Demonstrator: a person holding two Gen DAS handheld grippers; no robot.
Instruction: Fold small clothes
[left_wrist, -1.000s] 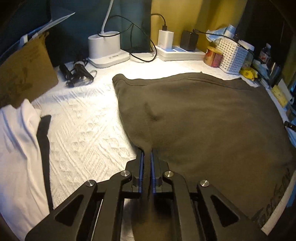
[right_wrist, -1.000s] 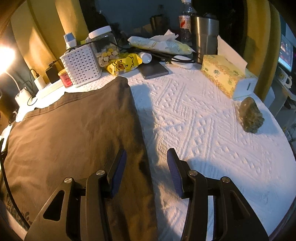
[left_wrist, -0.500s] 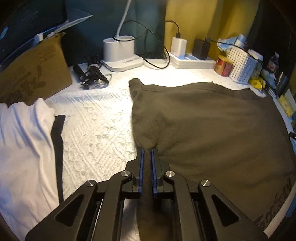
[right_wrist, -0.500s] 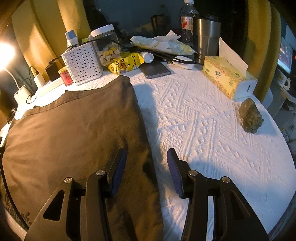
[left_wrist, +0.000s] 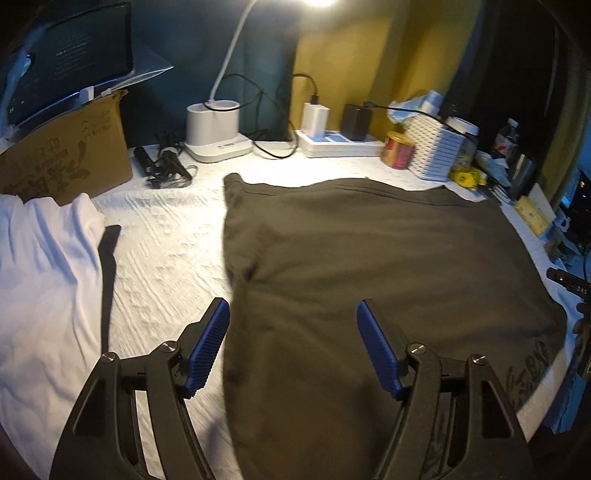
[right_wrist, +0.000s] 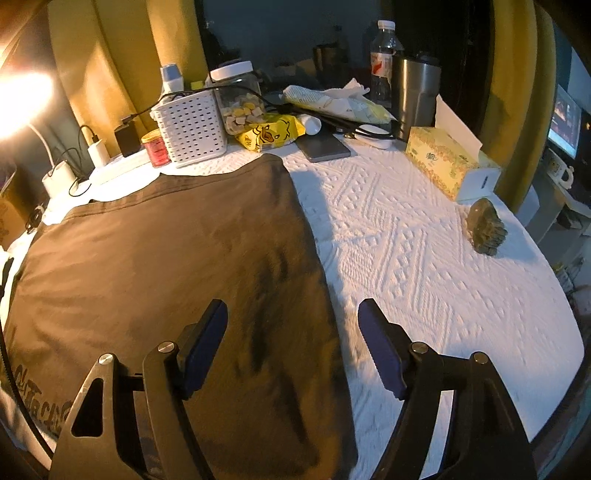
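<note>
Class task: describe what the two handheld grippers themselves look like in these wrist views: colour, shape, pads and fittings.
The left gripper and right gripper look alike: matte black angular linkage arms with triangular cut-outs, joined by round silver pivot screws. Each finger ends in a flat blue pad, whose ribbed face shows clearly in the left view. No cables, markings or sleeves are visible on either.

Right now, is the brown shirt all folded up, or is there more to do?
Partly done. The brown shirt lies flat on the white cloth, its side edges look folded in. Nothing is in hand: the left gripper and right gripper have just opened, holding nothing. Probably left: folding it smaller, then the white garment beside it.
</note>
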